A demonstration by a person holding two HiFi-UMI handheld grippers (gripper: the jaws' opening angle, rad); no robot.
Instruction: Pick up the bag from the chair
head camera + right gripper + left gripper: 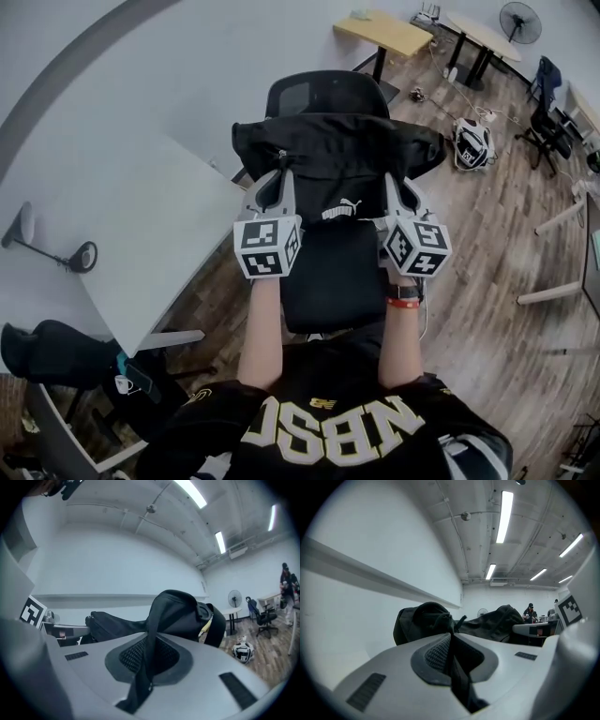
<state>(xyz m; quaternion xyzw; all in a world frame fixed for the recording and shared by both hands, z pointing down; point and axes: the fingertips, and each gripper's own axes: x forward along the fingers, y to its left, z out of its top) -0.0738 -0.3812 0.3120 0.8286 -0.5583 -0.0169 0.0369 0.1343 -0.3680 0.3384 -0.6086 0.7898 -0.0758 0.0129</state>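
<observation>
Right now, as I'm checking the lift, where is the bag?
Head view, centre: the black bag is up against the chair backrest, above the seat, clamped at each end by the left gripper and right gripper.

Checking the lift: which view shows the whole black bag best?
The head view: the whole bag spans between left gripper and right gripper above the chair. Each gripper view shows only a strap in its jaws and part of the bag.

White table [141, 225] crowds the chair [323, 92] on its left; open floor [487, 234] lies right.
</observation>
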